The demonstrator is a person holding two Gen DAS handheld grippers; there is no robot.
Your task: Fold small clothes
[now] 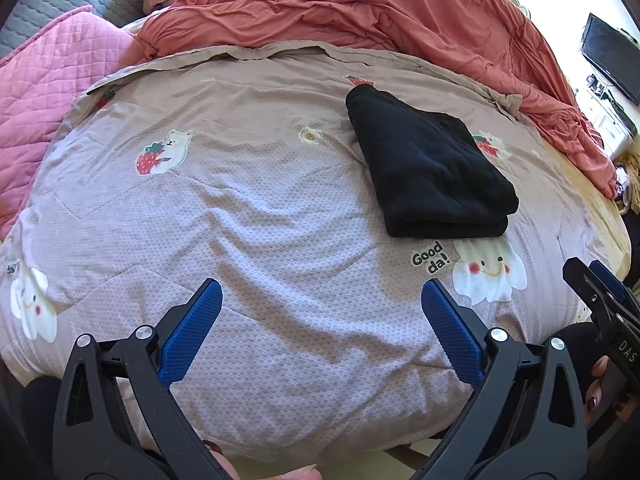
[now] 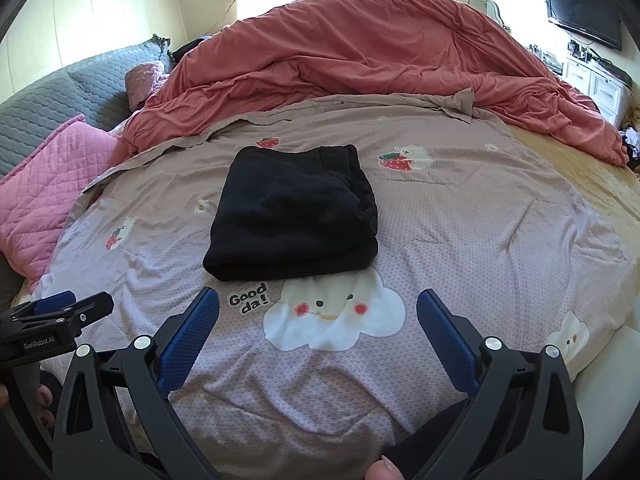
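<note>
Broadly spread over the bed, a mauve quilt [image 2: 460, 216] printed with clouds, bears and strawberries. Heaped behind it, a rumpled terracotta duvet [image 2: 380, 52]. Off to the left, a pink quilted pillow [image 2: 48, 200] against a grey quilted headboard [image 2: 52, 92]. Mounted on the far right wall, a dark television [image 2: 580, 8]. Lay folded into a thick rectangle on the quilt, a black garment [image 2: 292, 212], its near edge just above the "Good da!" lettering [image 2: 248, 300] and smiling cloud print [image 2: 332, 312]. Hovered low over the near quilt, well short of the garment: left tongs [image 1: 322, 308] with blue pads [image 1: 192, 332] spread wide and holding nothing; right tongs [image 2: 318, 312] likewise parted and empty, pads [image 2: 444, 328] either side of the cloud.
</note>
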